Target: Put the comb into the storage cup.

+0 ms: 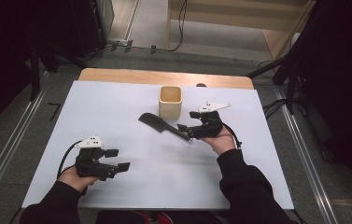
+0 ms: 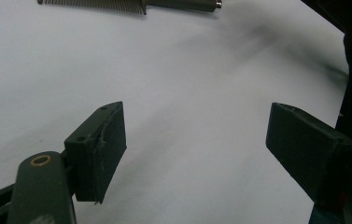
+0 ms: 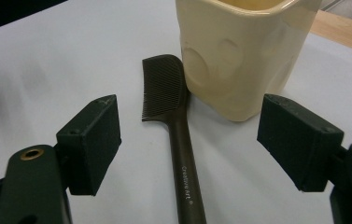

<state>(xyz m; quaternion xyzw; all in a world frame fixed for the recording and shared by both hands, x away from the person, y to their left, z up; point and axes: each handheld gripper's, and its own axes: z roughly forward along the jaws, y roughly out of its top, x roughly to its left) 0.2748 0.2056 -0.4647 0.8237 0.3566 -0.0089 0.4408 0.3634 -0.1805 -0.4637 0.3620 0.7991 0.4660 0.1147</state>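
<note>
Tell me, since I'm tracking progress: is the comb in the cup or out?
Out: the comb lies flat on the table beside the cup.

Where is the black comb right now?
In the high view, the black plastic comb lies on the white table, beside the cream square cup, its handle between the right gripper fingers.

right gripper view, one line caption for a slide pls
Open right gripper straddling the handle of a black plastic comb lying beside a cream square ceramic cup.

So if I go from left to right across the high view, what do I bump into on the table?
Left gripper → comb → cup → right gripper, its open fingers either side of the comb's handle.
</note>
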